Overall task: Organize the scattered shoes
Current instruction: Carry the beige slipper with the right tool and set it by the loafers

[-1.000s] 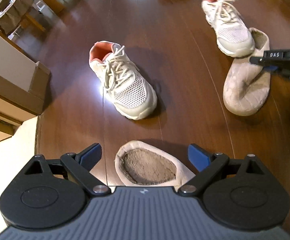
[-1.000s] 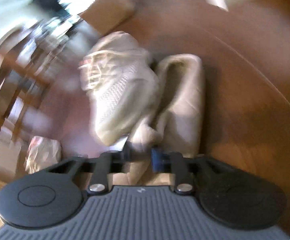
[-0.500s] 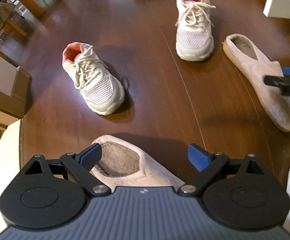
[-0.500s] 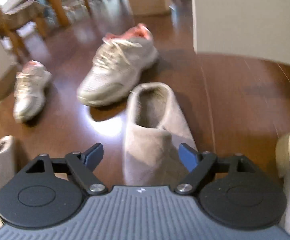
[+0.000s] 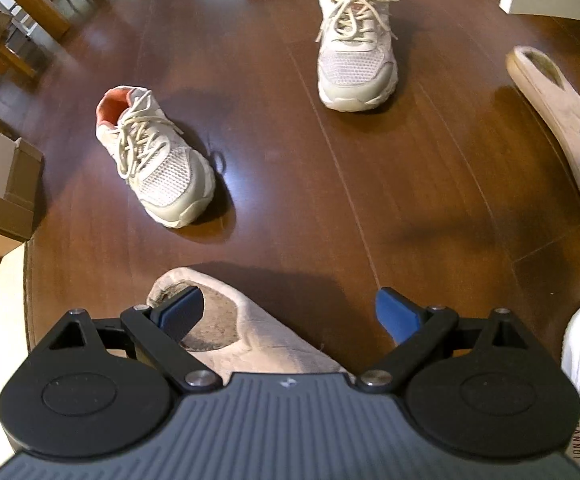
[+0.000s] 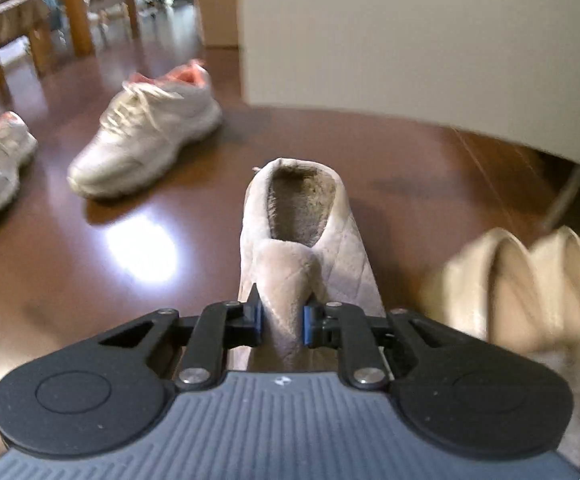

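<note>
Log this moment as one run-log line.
right gripper: shut on beige slipper upper | left gripper: open, astride second slipper | two sneakers: apart on floor

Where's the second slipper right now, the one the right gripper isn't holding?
Left wrist view, bottom centre: the second slipper lies on the floor under the open left gripper, just in front of the nearer sneaker.

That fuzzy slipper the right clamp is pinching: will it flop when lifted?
Probably. The slipper upper bunches between the right gripper fingers, so it looks soft. Held at one end, its far end may sag. The plush fabric likely resists slipping.
</note>
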### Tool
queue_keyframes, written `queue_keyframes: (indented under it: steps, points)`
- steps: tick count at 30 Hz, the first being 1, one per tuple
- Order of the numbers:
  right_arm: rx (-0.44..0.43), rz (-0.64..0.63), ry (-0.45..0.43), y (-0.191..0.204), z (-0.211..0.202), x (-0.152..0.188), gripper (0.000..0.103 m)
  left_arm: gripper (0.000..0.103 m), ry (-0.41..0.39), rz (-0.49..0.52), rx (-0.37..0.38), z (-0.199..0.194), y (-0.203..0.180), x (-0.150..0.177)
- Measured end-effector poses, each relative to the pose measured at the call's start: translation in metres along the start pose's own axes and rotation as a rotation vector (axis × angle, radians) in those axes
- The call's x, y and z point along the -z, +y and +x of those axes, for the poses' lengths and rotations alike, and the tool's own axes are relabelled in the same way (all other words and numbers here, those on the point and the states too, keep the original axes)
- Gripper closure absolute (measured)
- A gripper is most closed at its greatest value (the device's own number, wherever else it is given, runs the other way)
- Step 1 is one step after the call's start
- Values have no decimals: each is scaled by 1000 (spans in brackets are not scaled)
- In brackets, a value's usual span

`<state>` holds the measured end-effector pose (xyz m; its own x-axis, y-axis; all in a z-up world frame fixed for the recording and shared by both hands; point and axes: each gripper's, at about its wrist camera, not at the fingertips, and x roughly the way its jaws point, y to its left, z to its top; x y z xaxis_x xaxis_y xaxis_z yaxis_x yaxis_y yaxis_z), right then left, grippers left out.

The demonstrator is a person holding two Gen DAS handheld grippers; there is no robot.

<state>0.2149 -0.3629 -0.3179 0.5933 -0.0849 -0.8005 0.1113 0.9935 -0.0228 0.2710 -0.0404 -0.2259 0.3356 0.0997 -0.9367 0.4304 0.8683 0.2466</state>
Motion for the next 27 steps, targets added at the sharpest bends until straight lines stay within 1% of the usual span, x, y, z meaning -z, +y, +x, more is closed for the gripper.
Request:
queue_keyframes:
  steps: [2,5,9,10,11,13,14,16,17,19,20,22,23,24,25,26,27]
  points:
    - [23,-8,22,-5,3,10,87,8,-3,13,1,-1,-5,0]
    - [62,-20,23,-6,4,20,87,8,-3,27,3,-1,-13,0]
    - [83,17,40,-3,3,21,87,8,10,36,12,-1,-22,0]
    - [85,29,42,-3,4,21,85,8,12,40,15,-2,-25,0]
    - [83,52,47,-5,6,21,75,8,14,45,18,-2,-27,0]
    - [77,96,56,-8,9,20,65,8,18,56,21,-5,-30,2]
    - [80,123,66,-13,8,17,53,8,20,61,18,-8,-31,3]
    - [96,177,96,-22,1,9,43,8,23,59,14,-16,-28,5]
    - [92,193,96,-26,-8,4,39,8,29,61,13,-24,-25,6]
    - [75,213,84,-37,-37,-8,37,8,41,65,15,-36,-19,9]
    - [69,221,82,-43,-56,-14,32,8,46,68,20,-46,-13,10]
    - [78,238,103,-56,-99,-27,27,8,32,61,-15,-73,5,14]
    - [78,245,127,-62,-120,-32,27,8,28,58,-26,-78,8,15]
    - [74,250,147,-66,-139,-36,26,8,20,45,-56,-90,16,19]
    - [70,256,161,-68,-161,-38,22,8,18,36,-70,-95,19,21]
    - [71,266,169,-72,-194,-39,15,8,17,18,-91,-104,27,25]
    - [76,275,165,-73,-214,-38,12,8,23,-7,-99,-111,33,29]
